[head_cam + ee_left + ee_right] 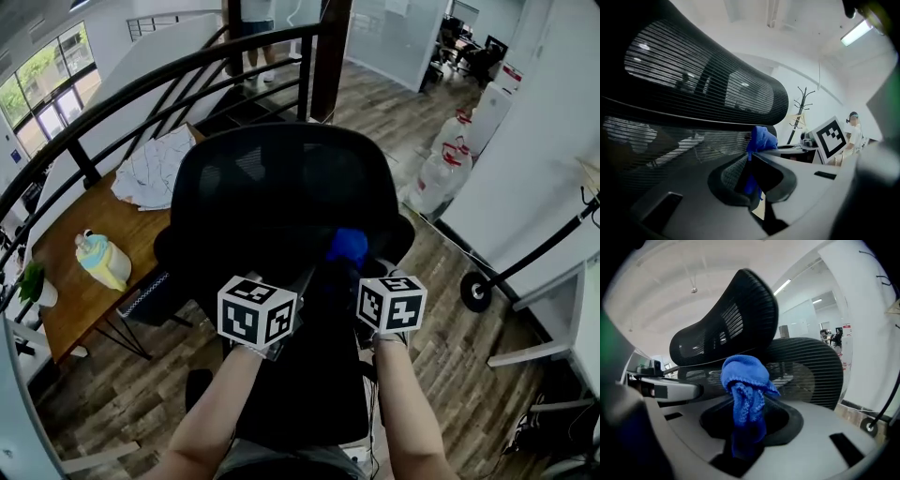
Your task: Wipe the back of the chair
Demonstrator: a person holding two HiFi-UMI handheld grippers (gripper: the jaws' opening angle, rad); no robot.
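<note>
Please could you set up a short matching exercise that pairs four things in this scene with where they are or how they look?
Things:
1. blue cloth
2. white fabric
3. water jugs
4. chair back

Descriptions:
A. standing on the floor beside the white wall
B. black mesh
C. clamped between the jaws of the right gripper
D. lying on the wooden table

Pairs: 1-C, 2-D, 3-A, 4-B

Cloth (347,246) before chair back (272,187), table (122,223) left
</note>
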